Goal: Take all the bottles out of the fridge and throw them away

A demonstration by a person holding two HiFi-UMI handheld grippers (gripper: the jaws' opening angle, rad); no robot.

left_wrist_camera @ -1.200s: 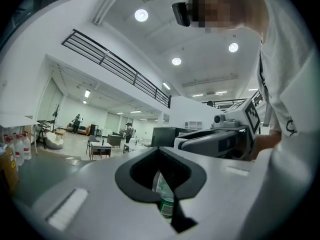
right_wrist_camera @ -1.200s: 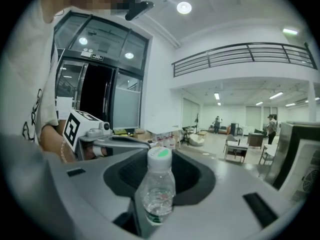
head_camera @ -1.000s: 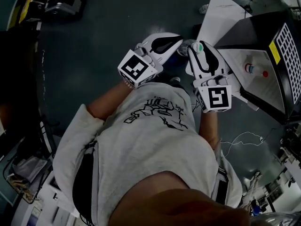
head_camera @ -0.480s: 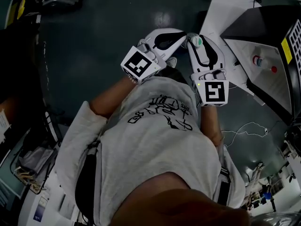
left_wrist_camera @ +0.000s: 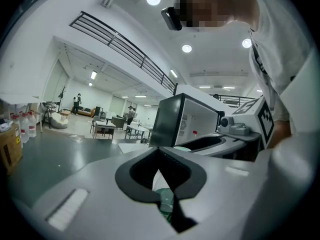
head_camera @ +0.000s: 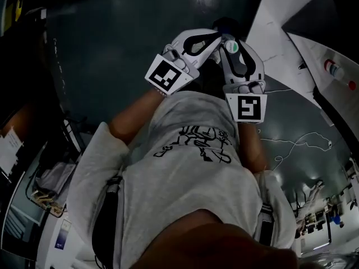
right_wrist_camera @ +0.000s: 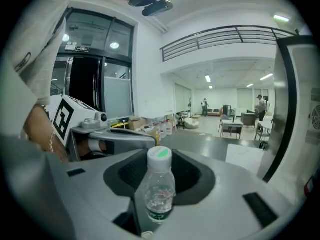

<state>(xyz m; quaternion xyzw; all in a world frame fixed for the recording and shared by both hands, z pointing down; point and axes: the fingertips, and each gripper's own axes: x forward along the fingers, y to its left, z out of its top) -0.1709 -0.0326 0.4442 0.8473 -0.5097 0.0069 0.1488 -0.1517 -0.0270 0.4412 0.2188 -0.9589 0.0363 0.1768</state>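
A small clear water bottle (right_wrist_camera: 160,189) with a white, green-dotted cap (head_camera: 235,47) stands upright between the jaws of my right gripper (right_wrist_camera: 161,176), which is shut on its body. My left gripper (head_camera: 208,40) is held close beside it, tips nearly touching. Its jaws are closed to a narrow slit, where a clear, green-labelled bottle (left_wrist_camera: 165,205) shows, mostly hidden. Both grippers are held in front of the person's chest. The black fridge (head_camera: 331,15) stands open at the upper right, with another bottle (head_camera: 335,70) on its white inside.
The dark floor lies under both grippers. A white cable (head_camera: 291,144) trails on it at the right. Crates and clutter (head_camera: 50,184) line the left edge. In the left gripper view, a box with bottles (left_wrist_camera: 20,129) and tables (left_wrist_camera: 107,129) stand far off.
The view has swung away from the fridge, which slid to the upper right edge. Both grippers kept their bottles and stayed together, shifting slightly up the picture.
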